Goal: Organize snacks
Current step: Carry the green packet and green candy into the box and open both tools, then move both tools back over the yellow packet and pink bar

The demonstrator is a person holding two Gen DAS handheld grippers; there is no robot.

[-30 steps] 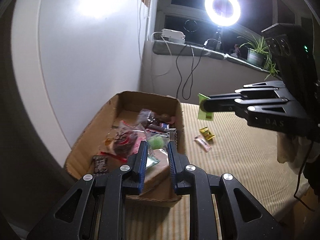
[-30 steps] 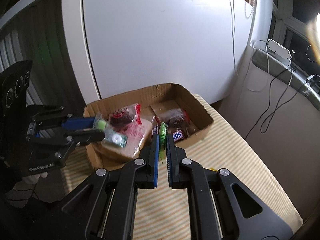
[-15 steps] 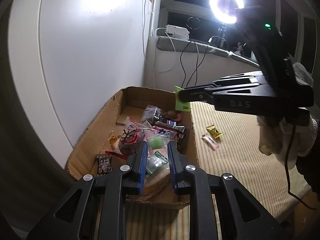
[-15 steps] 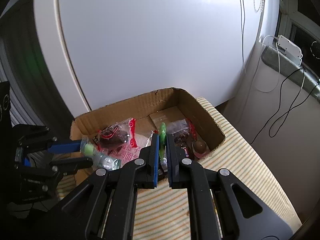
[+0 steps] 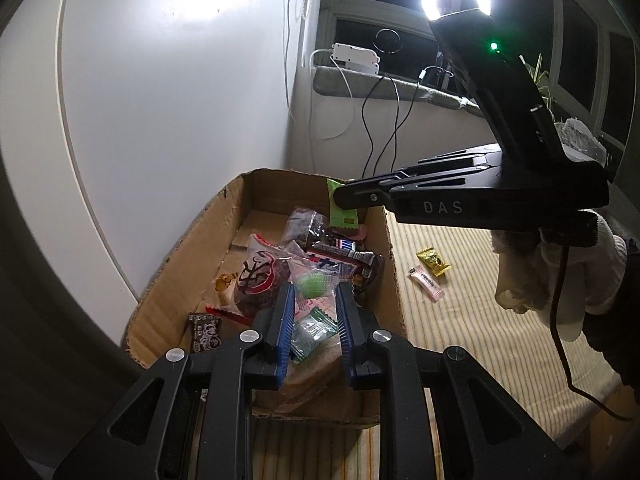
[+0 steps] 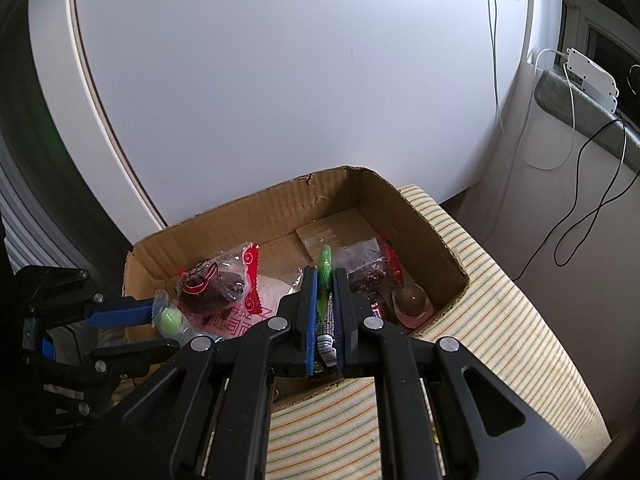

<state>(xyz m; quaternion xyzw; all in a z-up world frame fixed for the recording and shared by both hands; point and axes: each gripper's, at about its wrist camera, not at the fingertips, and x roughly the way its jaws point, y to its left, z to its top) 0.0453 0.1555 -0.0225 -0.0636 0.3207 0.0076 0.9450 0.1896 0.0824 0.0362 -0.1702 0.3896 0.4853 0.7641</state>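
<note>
A cardboard box [image 5: 192, 248] [image 6: 256, 216] on the striped tablecloth holds several wrapped snacks. My left gripper [image 5: 314, 290] [image 6: 166, 328] hovers over the box's near end, shut on a clear wrapper with a green candy [image 5: 312, 284] [image 6: 172, 318]. My right gripper [image 6: 325, 272] [image 5: 338, 198] is shut on a flat green packet [image 6: 325, 266] [image 5: 342, 208]. It holds the packet above the box's far end, over a dark pastry in a clear bag [image 5: 306, 226] and a chocolate bar [image 5: 340, 256].
Two small wrapped sweets, one yellow [image 5: 433, 261] and one pink-white [image 5: 426, 282], lie on the cloth right of the box. A white panel [image 6: 300, 80] stands close behind the box. A gloved hand [image 5: 560, 272] holds the right gripper. Cables hang from the windowsill [image 5: 384, 88].
The right gripper has carried the green packet leftward and down, from above the bare cloth to above the box's far end. The left gripper has stayed over the box with its candy.
</note>
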